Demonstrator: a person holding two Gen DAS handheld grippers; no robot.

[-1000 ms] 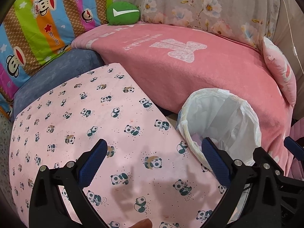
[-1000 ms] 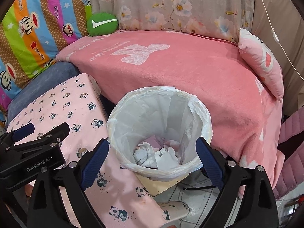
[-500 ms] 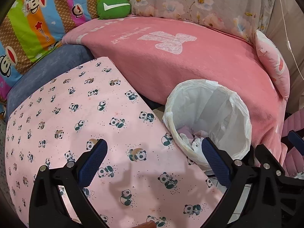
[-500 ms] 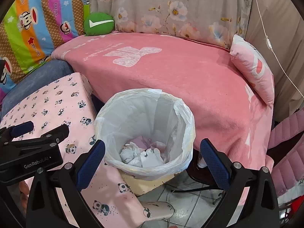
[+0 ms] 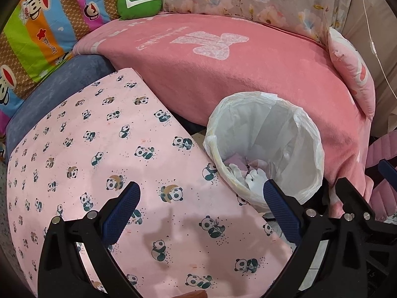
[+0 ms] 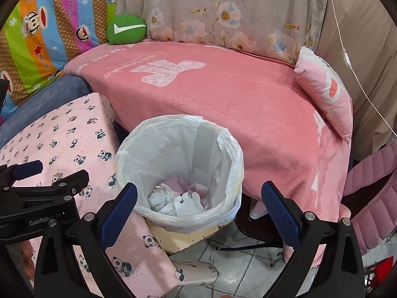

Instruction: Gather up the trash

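Note:
A waste bin lined with a white plastic bag (image 6: 223, 149) stands on the floor between a panda-print table and a pink sofa; it also shows in the left wrist view (image 5: 305, 134). Crumpled white and pink paper trash (image 6: 178, 198) lies at its bottom and shows in the left wrist view (image 5: 250, 173). My right gripper (image 6: 198, 206) is open and empty, hovering above the bin's near rim. My left gripper (image 5: 201, 208) is open and empty above the table, left of the bin. The left gripper's body (image 6: 37, 196) shows in the right wrist view.
The table's pink panda-print cloth (image 5: 99, 149) has nothing on it. A sofa with a pink blanket (image 6: 235, 94) curves behind the bin, with a green cushion (image 6: 126, 29), a pink pillow (image 6: 327, 92) and a striped cartoon cover (image 5: 37, 32). A pink chair (image 6: 372, 186) stands at right.
Both grippers have pulled back and risen a little, so the bin sits more centrally and lower in both views. Both stay open and empty.

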